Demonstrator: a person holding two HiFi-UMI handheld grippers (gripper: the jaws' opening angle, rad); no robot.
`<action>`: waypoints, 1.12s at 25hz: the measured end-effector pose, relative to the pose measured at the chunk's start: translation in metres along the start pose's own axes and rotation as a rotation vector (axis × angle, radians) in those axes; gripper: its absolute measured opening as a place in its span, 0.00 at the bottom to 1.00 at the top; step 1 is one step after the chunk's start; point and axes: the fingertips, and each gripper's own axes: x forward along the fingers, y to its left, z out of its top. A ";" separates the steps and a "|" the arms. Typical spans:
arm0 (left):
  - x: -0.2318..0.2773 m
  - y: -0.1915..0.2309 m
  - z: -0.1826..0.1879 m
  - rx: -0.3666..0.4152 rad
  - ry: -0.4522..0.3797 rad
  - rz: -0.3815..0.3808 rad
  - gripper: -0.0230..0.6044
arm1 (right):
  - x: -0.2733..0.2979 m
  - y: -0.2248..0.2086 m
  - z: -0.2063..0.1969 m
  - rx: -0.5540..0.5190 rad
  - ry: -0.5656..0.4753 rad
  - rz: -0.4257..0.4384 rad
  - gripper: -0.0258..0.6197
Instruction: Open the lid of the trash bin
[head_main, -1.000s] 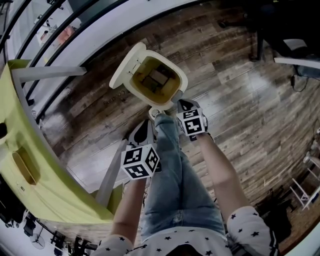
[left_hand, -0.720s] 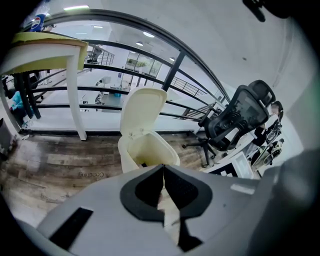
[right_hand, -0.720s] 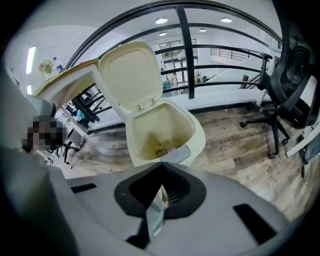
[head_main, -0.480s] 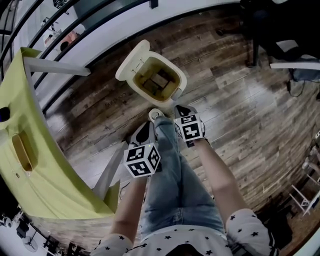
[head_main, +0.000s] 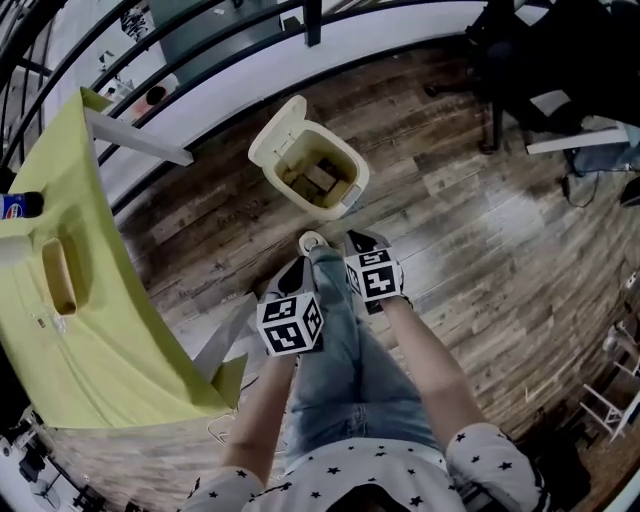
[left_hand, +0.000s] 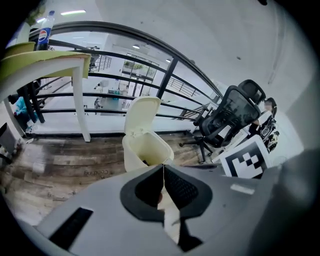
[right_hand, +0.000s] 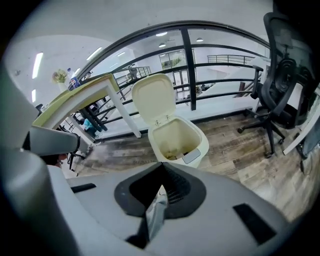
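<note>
The cream trash bin stands on the wooden floor ahead of me, its lid tipped up and back, so the inside shows with some rubbish in it. It also appears in the left gripper view, bin and lid, and in the right gripper view, bin and lid. My left gripper and right gripper hang near my knees, short of the bin and touching nothing. Both are shut and hold nothing, left and right. My shoe rests between them.
A yellow-green table with a white leg fills the left; a bottle lies on it. A black railing runs behind the bin. A black office chair and desk stand at the right.
The bin has slid farther off and looks smaller as I draw back. Its lid has stayed up. Both grippers kept close to my legs and stayed shut.
</note>
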 end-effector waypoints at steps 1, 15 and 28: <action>-0.006 -0.003 0.000 0.002 0.001 -0.001 0.06 | -0.009 0.005 0.001 0.004 -0.008 0.006 0.03; -0.081 -0.049 0.013 0.040 -0.004 -0.017 0.06 | -0.131 0.050 0.034 -0.008 -0.101 0.061 0.03; -0.151 -0.103 0.049 0.089 -0.090 -0.051 0.06 | -0.239 0.087 0.054 -0.053 -0.197 0.119 0.03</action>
